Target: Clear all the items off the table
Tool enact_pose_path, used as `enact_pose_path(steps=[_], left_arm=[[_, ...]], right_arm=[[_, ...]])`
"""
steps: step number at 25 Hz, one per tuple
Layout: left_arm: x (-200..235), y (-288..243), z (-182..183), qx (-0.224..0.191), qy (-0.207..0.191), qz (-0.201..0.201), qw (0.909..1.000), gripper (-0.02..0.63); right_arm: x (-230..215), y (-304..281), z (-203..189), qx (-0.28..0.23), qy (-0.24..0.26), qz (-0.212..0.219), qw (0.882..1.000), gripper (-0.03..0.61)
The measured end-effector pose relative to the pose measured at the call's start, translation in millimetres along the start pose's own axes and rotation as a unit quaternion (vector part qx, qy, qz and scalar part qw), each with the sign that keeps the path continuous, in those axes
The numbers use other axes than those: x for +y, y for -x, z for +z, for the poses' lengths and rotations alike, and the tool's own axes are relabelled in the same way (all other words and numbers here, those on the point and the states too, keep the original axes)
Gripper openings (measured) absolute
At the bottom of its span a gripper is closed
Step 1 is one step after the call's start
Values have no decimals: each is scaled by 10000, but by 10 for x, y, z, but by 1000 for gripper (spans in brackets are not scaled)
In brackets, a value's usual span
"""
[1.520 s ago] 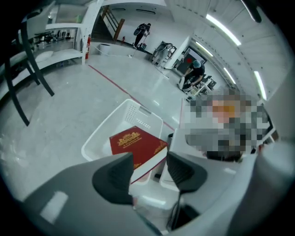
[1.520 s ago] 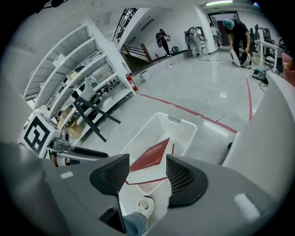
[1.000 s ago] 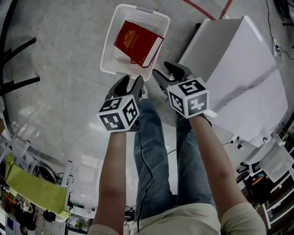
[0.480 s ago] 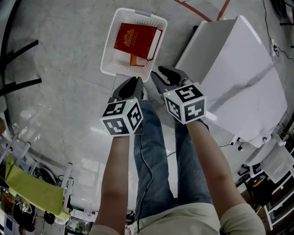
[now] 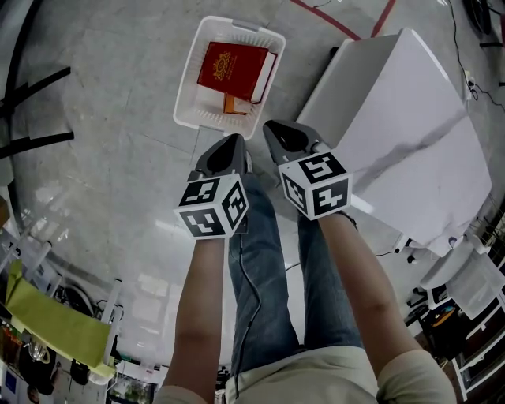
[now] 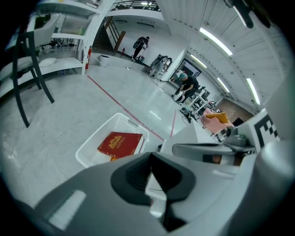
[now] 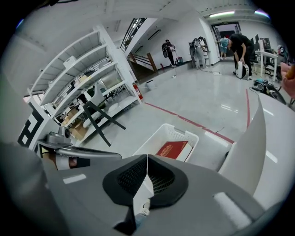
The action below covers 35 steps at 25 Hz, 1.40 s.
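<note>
Separating basket (image 5: pixel 188 75) rim from table (image 5: pixel 410 126) edge, open floor (image 5: pixel 300 55)

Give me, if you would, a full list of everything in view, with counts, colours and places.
basket: one, white, on the floor ahead of the claws
book: one, red with gold print, lying in the basket
orange item: one, in the basket, mostly under the book
table: one, white, at right
floor line: one, red, beyond the basket
chair legs: black, far left
cloth: one, yellow-green, lower left
legs: two, in blue jeans, below the claws
left claw: grey, shut, jaws have just been closing with nothing between them
right claw: grey, shut, jaws have just been closing with nothing between them
marker cubes: two, black-and-white, one on each claw
</note>
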State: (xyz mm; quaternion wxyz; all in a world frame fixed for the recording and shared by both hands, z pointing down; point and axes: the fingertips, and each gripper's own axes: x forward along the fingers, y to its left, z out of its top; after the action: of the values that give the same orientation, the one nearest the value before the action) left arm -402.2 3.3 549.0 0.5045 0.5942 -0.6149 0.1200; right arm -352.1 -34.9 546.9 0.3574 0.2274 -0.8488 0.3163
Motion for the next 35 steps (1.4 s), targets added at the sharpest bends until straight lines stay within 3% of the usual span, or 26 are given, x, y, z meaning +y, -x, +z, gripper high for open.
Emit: enact_pose_path(steps=[10, 18, 35], left_arm=[[-197, 186, 1, -159, -151, 76, 9997, 8], [-433, 340, 60, -355, 89, -19, 9993, 8], [-1503, 488, -368, -548, -39, -126, 9984, 8]], right_arm=[[66, 282, -26, -98, 49, -4, 9999, -2], [78, 581, -64, -253, 48, 43, 9997, -2], [-354, 1519, -334, -616, 86, -3, 9981, -2]])
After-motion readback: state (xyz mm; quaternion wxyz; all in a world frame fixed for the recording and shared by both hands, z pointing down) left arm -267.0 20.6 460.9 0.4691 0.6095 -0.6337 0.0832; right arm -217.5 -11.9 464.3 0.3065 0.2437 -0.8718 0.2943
